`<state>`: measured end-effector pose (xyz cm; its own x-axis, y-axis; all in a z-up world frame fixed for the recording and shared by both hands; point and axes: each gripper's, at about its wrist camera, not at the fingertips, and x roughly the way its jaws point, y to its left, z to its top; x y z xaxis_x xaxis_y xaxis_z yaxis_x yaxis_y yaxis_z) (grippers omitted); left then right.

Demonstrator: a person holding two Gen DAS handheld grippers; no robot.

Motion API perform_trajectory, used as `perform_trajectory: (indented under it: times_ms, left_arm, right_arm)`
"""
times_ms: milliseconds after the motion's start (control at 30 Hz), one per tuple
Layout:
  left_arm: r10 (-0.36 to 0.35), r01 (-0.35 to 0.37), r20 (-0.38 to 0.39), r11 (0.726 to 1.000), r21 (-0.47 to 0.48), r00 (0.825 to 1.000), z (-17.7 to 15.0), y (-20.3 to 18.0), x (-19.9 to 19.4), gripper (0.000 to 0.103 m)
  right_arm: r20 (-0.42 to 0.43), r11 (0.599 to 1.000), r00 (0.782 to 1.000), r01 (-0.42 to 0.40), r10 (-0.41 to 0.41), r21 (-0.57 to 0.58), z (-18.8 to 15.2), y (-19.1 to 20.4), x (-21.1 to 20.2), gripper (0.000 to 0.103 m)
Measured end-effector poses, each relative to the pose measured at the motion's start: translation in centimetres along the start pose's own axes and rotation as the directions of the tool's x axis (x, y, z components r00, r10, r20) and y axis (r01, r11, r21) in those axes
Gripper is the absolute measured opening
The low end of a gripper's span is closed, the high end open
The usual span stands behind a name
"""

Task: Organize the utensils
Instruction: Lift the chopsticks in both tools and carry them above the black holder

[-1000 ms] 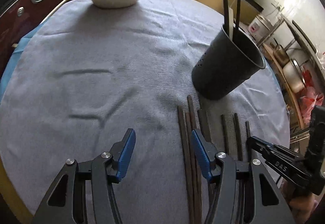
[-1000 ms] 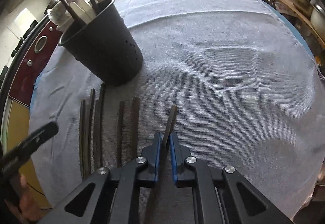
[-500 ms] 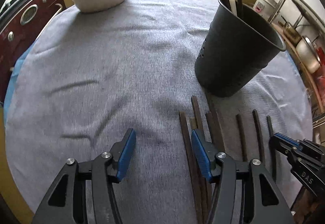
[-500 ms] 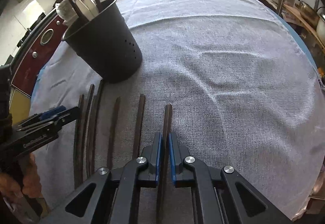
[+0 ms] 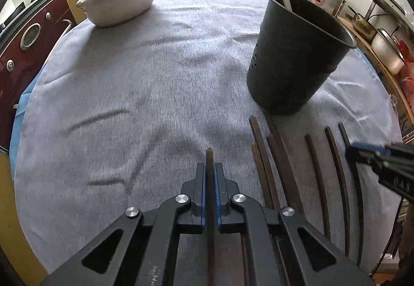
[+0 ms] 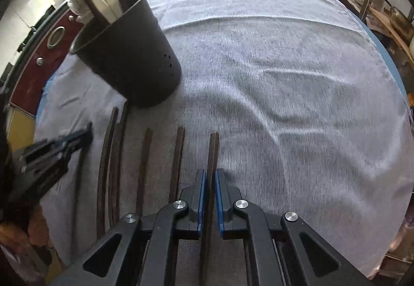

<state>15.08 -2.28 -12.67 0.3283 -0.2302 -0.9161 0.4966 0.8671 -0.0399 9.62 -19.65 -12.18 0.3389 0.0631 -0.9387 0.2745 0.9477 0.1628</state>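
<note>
The left gripper (image 5: 209, 174) was clamped on a dark chopstick (image 5: 209, 169), its blue pads pressed to either side of the stick, whose tip poked out just ahead of the fingers above the grey tablecloth (image 5: 129, 94). The right gripper (image 6: 210, 182) likewise held a second chopstick (image 6: 213, 154) between its nearly closed pads, the stick running forward from the jaws.

More loose chopsticks (image 5: 266, 156) lay on the cloth in a rough row, side by side between the two grippers; some on the left of the row overlapped or touched, while the others lay apart. Just beyond their far ends stood a black perforated utensil holder (image 5: 297, 58), upright, already carrying a few dark sticks and pale flat utensils (image 6: 103, 5) that leaned out over its rim. The holder sat ahead and to the right of the left gripper, and ahead and to the left of the right one.

At the far left edge of the table rested a white basin (image 5: 119, 3) filled with wrapped white items. A dark red appliance front (image 5: 28, 37) and shelves with pots (image 5: 388, 50) ringed the table.
</note>
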Motion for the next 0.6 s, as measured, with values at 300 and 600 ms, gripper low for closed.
perform_trajectory:
  times_ms: [300,600]
  left_arm:
    - [0.029,-0.029,0.023,0.999,-0.027,0.999,-0.2,-0.3,0.0,0.006]
    - [-0.028,0.059,0.250,0.991,-0.119,0.968,-2.4,-0.6,-9.0,0.006]
  right_arm:
    - [0.047,1.000,0.999,-0.019,0.019,-0.001,-0.6,1.2,-0.1,0.007]
    - [0.297,0.985,0.939,-0.169,0.174,-0.044,-3.8,-0.6,-7.8,0.007]
